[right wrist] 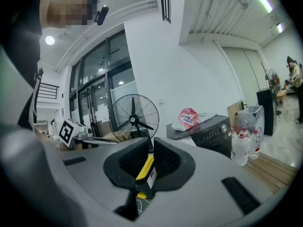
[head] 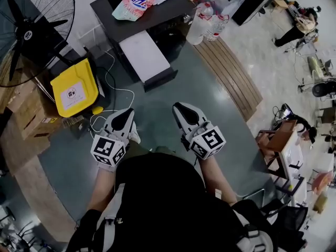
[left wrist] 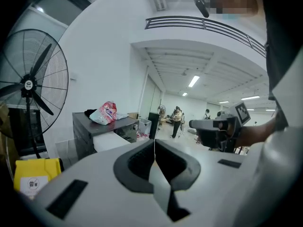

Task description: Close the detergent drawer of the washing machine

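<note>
While washing machine (head: 157, 14) stands well ahead, white detergent drawer (head: 144, 54) projecting open, left tool (head: 126, 114) and right tool (head: 179, 109) point toward it, both closed and empty: probably readied for pushing.

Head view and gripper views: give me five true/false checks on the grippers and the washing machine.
1. The left gripper and right gripper both have their fingers together and hold nothing. True.
2. The left gripper touches the washing machine. False: both grippers are short of it, with bare floor between.
3. A pink bag lies on top of the machine. True.
4. A fan stands at the machine's right in the head view. False: the fan is at its left, and the bottles stand at its right.
5. A white panel sticks out of the machine's front. True.
</note>
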